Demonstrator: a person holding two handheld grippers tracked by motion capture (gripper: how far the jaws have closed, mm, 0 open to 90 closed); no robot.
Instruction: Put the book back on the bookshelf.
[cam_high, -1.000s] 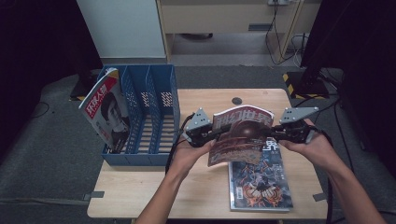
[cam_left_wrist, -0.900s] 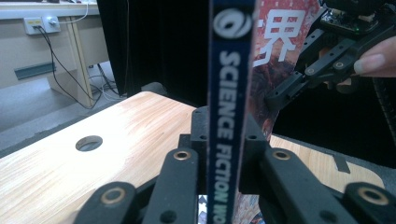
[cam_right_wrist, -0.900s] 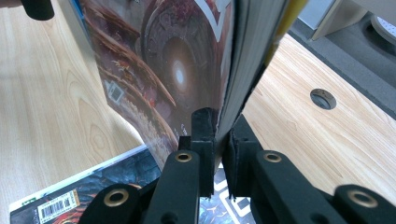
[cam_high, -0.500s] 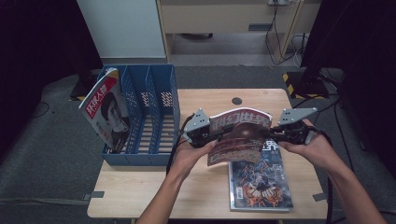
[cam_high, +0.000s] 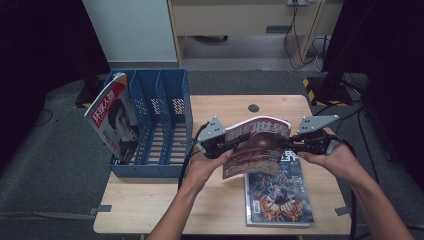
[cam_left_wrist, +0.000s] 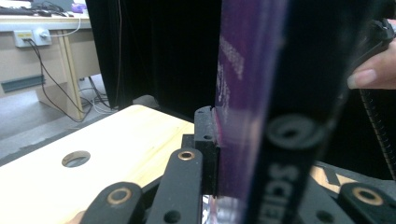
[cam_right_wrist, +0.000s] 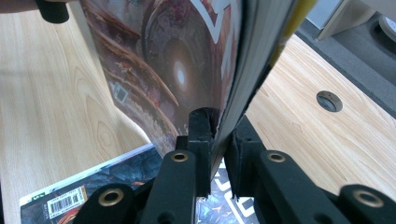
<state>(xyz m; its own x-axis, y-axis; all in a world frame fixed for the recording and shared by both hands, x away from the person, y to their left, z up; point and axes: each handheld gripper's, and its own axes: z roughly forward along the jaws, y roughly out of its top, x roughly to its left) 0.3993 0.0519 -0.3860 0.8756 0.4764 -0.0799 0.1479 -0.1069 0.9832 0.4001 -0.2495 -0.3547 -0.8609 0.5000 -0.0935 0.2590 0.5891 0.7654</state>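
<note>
Tabletop (cam_high: 150, 200): a pale wooden top with a round hole (cam_high: 253, 108) near its far edge; the same hole shows in both tool views.
File rack (cam_high: 165, 125): a blue rack with 3 slots, standing at the left end of the tabletop, open tops up.
Leaning magazine (cam_high: 111, 120): it stands tilted in the leftmost slot of the rack, its top leaning out to the left, a portrait on its cover.
Flat magazine (cam_high: 277, 197): it lies face up on the tabletop at the right front, dark cover with orange artwork, partly under the raised one.
Held magazine (cam_high: 255, 147): it is raised above the tabletop between the 2 tools, bowed, its cover with the brown sphere facing the person, well apart from the rack.
Left tool (cam_high: 225, 145): clamped tight on the left edge of the held magazine; its jaws have just been closing further, with the purple edge of the magazine between them in the left gripper view (cam_left_wrist: 219, 140).
Right tool (cam_high: 294, 146): closed on the right edge of the held magazine; in the right gripper view (cam_right_wrist: 219, 135) the jaws pinch the page block from both sides.
</note>
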